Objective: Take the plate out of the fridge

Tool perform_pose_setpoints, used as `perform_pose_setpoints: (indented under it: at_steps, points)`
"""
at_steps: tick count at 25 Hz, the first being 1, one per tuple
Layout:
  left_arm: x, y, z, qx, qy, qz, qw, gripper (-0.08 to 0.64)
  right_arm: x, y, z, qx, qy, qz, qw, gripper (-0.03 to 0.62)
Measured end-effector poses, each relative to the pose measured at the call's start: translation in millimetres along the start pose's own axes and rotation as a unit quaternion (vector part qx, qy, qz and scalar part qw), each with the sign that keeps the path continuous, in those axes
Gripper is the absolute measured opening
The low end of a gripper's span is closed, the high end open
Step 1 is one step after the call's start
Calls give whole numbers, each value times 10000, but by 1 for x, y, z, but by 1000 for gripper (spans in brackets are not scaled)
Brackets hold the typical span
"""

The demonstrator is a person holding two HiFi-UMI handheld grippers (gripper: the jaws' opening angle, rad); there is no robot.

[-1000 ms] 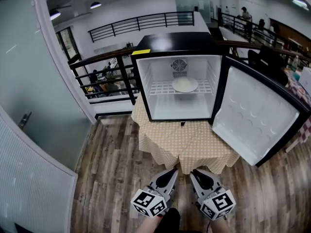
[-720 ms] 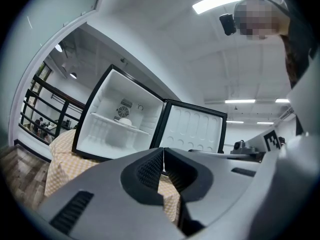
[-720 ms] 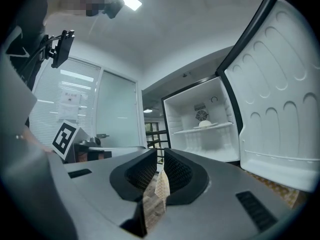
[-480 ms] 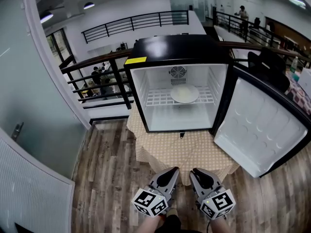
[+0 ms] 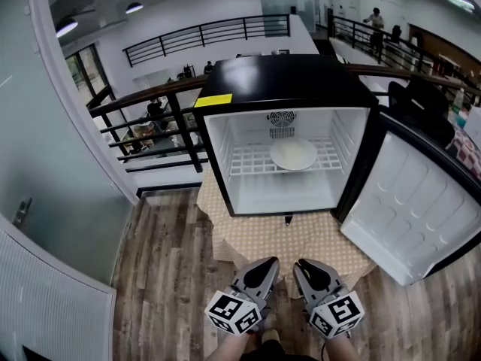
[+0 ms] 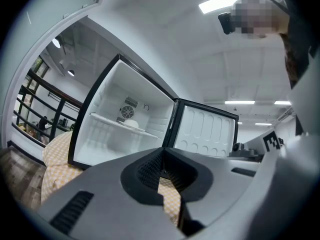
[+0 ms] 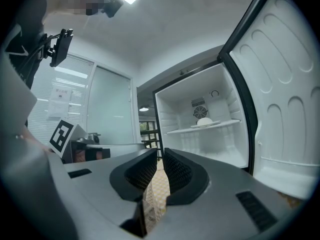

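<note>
Here, a black mini fridge (image 5: 289, 77) stands on a worktop (image 5: 278, 239) draped in a checked cloth. Its door (image 5: 417, 209) is swung wide open to the right. The white inside holds one wire shelf (image 5: 252, 160) about halfway up.

Low in the head view, well short of the fridge, the left gripper (image 5: 266, 265) and right gripper (image 5: 304, 265) sit side by side. Each has its jaws closed or all but closed and holds nothing. In the gripper views, only checked cloth shows behind them.

The plate (image 5: 294, 154), pale and round, lies flat on the shelf, a little right of centre, below the rear fan.

The step in hand looks like the approach. To do it well:
- open one gripper's jaws before entering
- come in level, just above the shelf
- pinch the plate's near rim
- lift slightly so it clears the wires
- draw it straight out, clear of the door edge
</note>
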State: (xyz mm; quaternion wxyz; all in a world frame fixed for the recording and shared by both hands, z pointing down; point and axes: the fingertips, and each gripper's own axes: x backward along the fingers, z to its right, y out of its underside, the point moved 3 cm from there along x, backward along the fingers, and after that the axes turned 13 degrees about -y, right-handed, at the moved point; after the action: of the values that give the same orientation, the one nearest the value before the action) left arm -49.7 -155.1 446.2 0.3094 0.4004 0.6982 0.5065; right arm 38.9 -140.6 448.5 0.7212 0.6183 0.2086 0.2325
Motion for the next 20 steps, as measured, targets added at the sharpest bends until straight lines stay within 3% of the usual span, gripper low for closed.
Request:
perform_pose_setpoints:
  at_steps: [20]
  points:
    - [-18,2,-38,151,-47,-40,9999,11,-45,13,21,-112,-33,-196,9997,61]
